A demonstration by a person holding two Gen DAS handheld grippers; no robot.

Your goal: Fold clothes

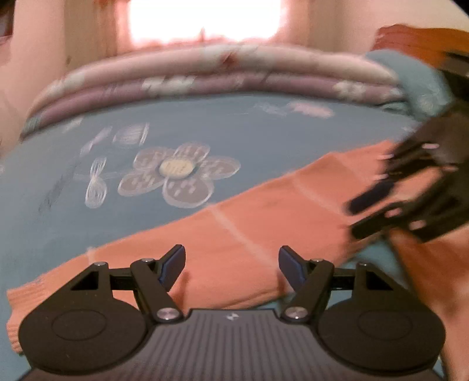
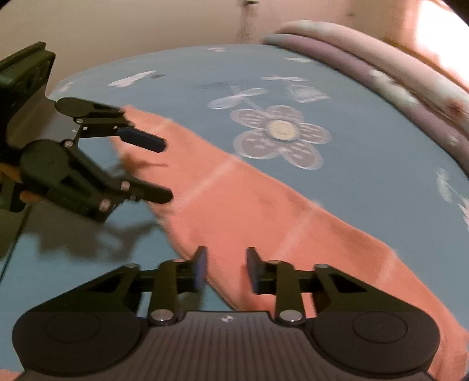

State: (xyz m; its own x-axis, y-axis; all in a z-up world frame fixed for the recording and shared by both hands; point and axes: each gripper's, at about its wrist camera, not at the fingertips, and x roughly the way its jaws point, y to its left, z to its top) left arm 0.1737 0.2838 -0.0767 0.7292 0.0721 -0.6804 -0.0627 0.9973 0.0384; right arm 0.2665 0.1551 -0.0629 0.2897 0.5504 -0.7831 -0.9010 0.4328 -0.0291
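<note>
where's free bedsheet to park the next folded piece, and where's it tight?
Free: the blue bedsheet around the printed flower, bordered by the orange cloth on the near side and the folded quilt at the far edge. Also bare sheet below the left gripper. Crowded: along the orange cloth, where both the left and the right gripper hang with fingers apart.

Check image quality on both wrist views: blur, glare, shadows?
Left wrist: window blown out, right tool motion-smeared, bedsheet soft. Right wrist: glare top right, left tool casts a hard shadow on the sheet, orange cloth slightly blurred.
</note>
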